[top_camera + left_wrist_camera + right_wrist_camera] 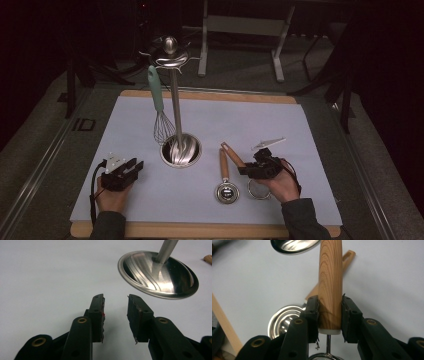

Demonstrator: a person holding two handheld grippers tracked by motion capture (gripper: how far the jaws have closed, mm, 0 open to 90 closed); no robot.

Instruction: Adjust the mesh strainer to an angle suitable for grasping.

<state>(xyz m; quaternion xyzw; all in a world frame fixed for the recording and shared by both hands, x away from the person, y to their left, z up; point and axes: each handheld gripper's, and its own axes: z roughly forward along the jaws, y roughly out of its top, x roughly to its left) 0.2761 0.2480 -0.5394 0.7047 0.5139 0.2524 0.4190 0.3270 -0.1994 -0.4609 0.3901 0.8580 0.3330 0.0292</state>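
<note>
At the near left, the left gripper (131,167) rests on the white mat (300,130), its jaws apart with nothing between them. Farther along, a teal-handled whisk (159,107) already hangs on the steel utensil stand (176,100), so one piece looks done. A wooden-handled measuring spoon (225,180) lies just right of the stand's base, untouched. At the near right, the right gripper (246,169) is clamped on the wooden handle (330,287) of a small strainer (258,189), apparently lifting it; hanging remains.
</note>
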